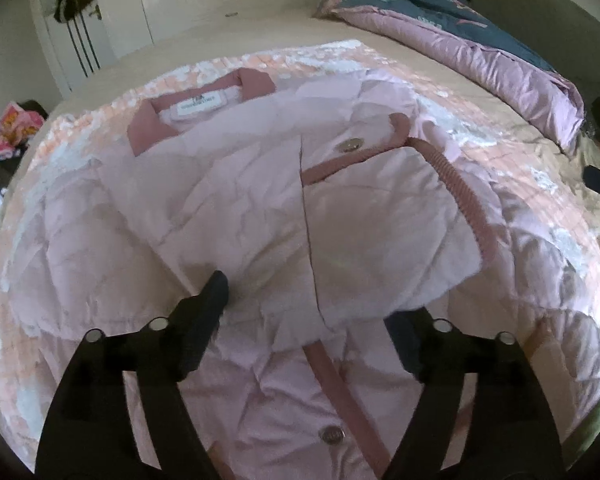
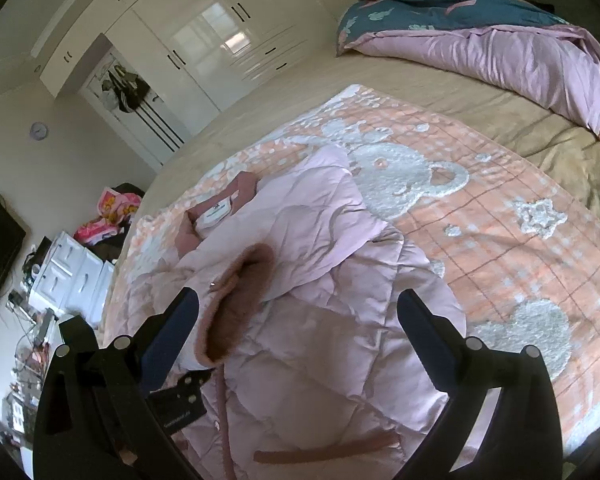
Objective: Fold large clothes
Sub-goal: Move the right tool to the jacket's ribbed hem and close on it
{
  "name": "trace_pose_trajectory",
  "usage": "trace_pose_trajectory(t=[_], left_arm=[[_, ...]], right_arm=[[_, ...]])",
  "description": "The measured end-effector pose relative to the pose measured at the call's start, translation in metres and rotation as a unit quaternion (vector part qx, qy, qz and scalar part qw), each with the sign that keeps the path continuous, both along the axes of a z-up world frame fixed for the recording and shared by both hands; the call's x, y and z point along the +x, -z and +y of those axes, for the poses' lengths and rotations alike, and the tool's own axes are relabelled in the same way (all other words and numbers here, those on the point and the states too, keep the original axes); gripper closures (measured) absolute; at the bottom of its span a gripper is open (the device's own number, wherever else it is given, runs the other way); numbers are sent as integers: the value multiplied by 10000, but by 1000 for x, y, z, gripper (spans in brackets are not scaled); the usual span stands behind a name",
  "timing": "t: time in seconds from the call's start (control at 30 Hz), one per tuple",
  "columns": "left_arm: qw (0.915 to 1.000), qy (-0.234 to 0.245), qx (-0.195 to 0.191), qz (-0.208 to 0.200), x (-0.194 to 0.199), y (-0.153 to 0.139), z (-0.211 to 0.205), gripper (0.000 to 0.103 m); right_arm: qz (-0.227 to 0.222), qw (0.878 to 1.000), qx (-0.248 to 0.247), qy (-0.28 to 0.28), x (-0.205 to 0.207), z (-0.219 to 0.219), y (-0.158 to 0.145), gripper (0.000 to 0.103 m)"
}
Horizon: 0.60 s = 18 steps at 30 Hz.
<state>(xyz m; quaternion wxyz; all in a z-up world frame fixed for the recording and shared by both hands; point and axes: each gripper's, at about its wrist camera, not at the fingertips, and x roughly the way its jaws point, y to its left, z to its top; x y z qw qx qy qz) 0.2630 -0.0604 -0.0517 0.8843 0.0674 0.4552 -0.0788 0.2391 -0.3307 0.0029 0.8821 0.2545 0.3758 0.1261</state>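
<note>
- a pale pink quilted padded jacket (image 1: 236, 208) with dusty-rose trim lies spread on a peach-and-white plush blanket with bear and star patterns (image 2: 512, 240), which covers part of a bed with a tan sheet (image 2: 452, 96).
- the jacket's dusty-rose collar (image 1: 150, 130) points toward the far side of the bed, with a white neck label (image 1: 202, 103) showing inside it.
- one sleeve is folded across the jacket's front; its ribbed dusty-rose cuff (image 2: 240, 304) gapes open just beside the right gripper's left finger.
- a round metal snap button (image 1: 349, 145) sits near the folded panel's trimmed edge, and another (image 1: 331, 436) lower on the front.
- the left gripper (image 1: 312, 320) has its fingers spread wide apart over the jacket's lower front; a fold of fabric overlaps the right finger's tip, and nothing is clamped between them.
- the right gripper (image 2: 300, 320) is likewise wide apart above the quilted fabric, holding nothing.
- a lilac-and-teal floral duvet (image 2: 500, 52) lies bunched at the head of the bed, well apart from the jacket.
- glossy white wardrobe doors (image 2: 204, 44) line the far wall.
</note>
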Motion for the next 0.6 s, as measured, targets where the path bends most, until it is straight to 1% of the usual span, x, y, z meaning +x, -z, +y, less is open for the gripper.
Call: trace_pose_trajectory(t=[0.03,0.1,0.17,0.27,0.43,0.6], left_arm=[[10000,0,-56,35,-2,-1,2,25],[9999,11,-144,88,-8,-4,6,22],[9997,-18,-200,101,-12,-8,11,14],[9992,-37,-409,29,-19,-17,22,11],[9981,-276,-540,-85,-23,-30,47,9],[9926,-866,-823,-207,-22,-43,91,9]], right_arm=[[2,10000,-8,-9,0,2,0,4],[0,10000,-43,-39,-1,6,-1,4],[8,10000,-65,-70,-1,10,-1,4],[27,9998,-100,-150,0,19,-1,4],[82,9994,-170,-278,1,32,2,4],[148,9989,-212,-392,2,43,7,4]])
